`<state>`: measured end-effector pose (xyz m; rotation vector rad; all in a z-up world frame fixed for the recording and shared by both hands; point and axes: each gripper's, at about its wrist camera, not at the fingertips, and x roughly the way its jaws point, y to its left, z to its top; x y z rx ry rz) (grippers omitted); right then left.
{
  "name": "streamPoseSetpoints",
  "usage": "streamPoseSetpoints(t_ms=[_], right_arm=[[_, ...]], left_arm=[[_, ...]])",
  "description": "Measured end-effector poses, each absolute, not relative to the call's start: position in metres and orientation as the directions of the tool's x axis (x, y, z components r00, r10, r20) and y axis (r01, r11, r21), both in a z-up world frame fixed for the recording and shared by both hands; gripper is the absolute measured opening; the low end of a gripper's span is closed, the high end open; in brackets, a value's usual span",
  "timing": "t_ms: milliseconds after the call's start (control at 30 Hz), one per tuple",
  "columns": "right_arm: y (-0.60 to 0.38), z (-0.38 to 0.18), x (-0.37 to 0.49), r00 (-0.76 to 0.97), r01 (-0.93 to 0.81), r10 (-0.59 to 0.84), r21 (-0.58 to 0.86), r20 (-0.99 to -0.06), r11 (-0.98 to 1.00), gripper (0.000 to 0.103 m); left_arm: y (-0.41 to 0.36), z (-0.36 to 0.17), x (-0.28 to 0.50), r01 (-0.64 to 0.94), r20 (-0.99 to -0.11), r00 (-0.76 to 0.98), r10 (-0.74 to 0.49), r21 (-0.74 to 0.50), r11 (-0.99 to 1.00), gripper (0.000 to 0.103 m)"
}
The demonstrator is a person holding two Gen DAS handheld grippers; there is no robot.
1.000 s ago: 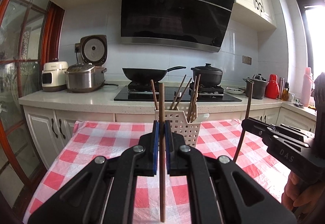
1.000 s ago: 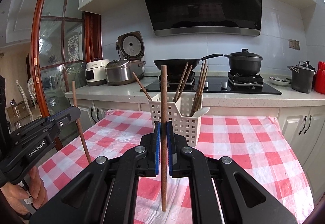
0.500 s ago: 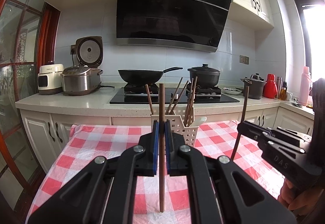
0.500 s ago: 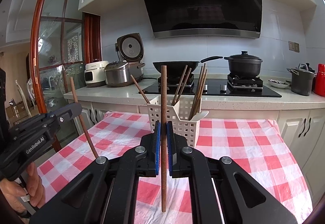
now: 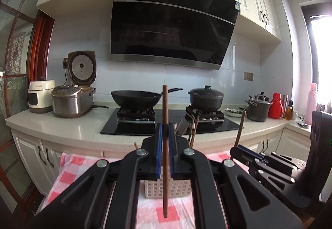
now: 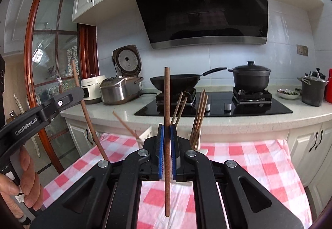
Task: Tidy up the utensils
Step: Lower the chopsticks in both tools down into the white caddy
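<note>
My left gripper [image 5: 165, 131] is shut on a brown wooden chopstick [image 5: 165, 104], held upright. My right gripper [image 6: 167, 131] is shut on another brown chopstick [image 6: 167, 96], also upright. A white slotted utensil basket [image 5: 155, 188] stands on the red-checked tablecloth [image 6: 249, 158] just beyond both grippers, mostly hidden behind the fingers. Several chopsticks [image 6: 199, 112] lean in it. The right gripper shows in the left wrist view [image 5: 244, 151] at the right with its chopstick [image 5: 240, 128]. The left gripper shows in the right wrist view [image 6: 79, 94] at the left.
A kitchen counter [image 5: 62, 127] runs behind the table with a rice cooker [image 5: 72, 100], a wok [image 5: 136, 98] and a black pot [image 5: 205, 98] on the hob. Pots and bottles [image 5: 276, 105] stand at the far right. A glass cabinet door [image 6: 49, 63] is at the left.
Both grippers have moved forward and up towards the basket, which now sits close below and behind the fingers. Each still holds its chopstick upright.
</note>
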<state>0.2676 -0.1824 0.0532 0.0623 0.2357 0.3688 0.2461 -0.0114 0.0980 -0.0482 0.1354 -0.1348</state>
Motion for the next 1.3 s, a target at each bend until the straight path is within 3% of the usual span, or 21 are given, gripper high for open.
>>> streamPoseSetpoints(t_ms=[367, 1300], right_arm=[[-0.178, 0.086, 0.323, 0.914, -0.343, 0.356, 0.098, -0.194, 0.934, 0.006], [-0.178, 0.105, 0.379, 0.921, -0.338, 0.355, 0.124, -0.159, 0.933, 0.006]], left_arm=[[-0.018, 0.152, 0.315, 0.078, -0.111, 0.99, -0.083, -0.052, 0.996, 0.006], [-0.018, 0.163, 0.387, 0.021, -0.117, 0.993, -0.025, -0.034, 0.999, 0.006]])
